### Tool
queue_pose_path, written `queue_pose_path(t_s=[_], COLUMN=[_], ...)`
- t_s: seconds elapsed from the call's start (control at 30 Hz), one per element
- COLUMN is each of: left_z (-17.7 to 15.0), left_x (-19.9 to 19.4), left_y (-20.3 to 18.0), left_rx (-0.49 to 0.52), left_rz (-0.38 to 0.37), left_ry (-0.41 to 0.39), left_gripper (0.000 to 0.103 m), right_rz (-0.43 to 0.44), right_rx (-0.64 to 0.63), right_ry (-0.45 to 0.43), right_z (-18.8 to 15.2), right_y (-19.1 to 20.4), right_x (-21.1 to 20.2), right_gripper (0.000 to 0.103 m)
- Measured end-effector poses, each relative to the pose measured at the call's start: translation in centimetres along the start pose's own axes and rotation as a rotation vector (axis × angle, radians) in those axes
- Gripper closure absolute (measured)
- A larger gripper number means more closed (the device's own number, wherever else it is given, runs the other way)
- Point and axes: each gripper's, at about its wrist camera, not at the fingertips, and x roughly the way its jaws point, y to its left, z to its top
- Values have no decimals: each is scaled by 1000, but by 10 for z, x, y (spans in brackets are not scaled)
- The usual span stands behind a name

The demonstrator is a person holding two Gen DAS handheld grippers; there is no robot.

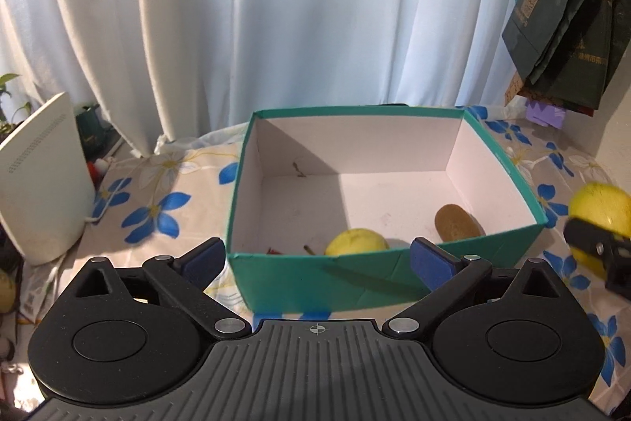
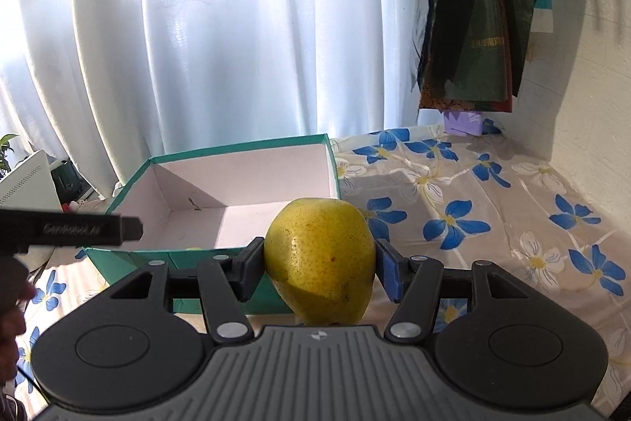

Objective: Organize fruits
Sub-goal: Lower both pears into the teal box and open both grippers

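Your left hand-held gripper (image 1: 317,261) is spread wide w/ nothing between the pads, teal box (image 1: 315,279) right ahead of it. Inside, just past the near wall, there's a yellow fruit (image 1: 357,242) and a brown one (image 1: 455,223), prob a kiwi, hard to tell. Your right hand-held gripper (image 2: 319,273) is clamped on a yellow pear (image 2: 320,259), box ahead and a bit left, floral surface (image 2: 493,208) off to its right.

A: How's your left gripper (image 1: 317,259)?
B: Jaws spread wide, nothing between them, angled downward.
A: And your right gripper (image 2: 319,269)?
B: Clamped on a pear (image 2: 320,259).
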Motion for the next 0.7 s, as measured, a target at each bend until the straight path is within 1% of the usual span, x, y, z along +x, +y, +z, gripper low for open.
queue_pose_path(t_s=[0.13, 0.2, 0.27, 0.37, 0.47, 0.67, 0.7], left_z=[-12, -16, -21, -28, -33, -40, -41], left_x=[-6, -8, -10, -12, -16, -18, -18], left_y=[10, 15, 20, 26, 36, 59, 62], left_rx=[-21, -29, -41, -45, -62, -128, -135], left_rz=[20, 39, 39, 53, 86, 137, 140], left_ry=[18, 30, 43, 58, 58, 77, 84], left_gripper=[1, 1, 1, 1, 1, 1, 1], right_rz=[39, 60, 84, 103, 98, 98, 99], right_rx=[-43, -61, -78, -97, -129, -169, -158], right_ry=[-5, 6, 22, 79, 144, 250, 261], right_z=[19, 27, 32, 33, 27, 13, 11], right_y=[14, 23, 33, 46, 57, 69, 68], right_x=[25, 43, 61, 93, 122, 154, 157], right_gripper=[44, 44, 44, 44, 44, 44, 44])
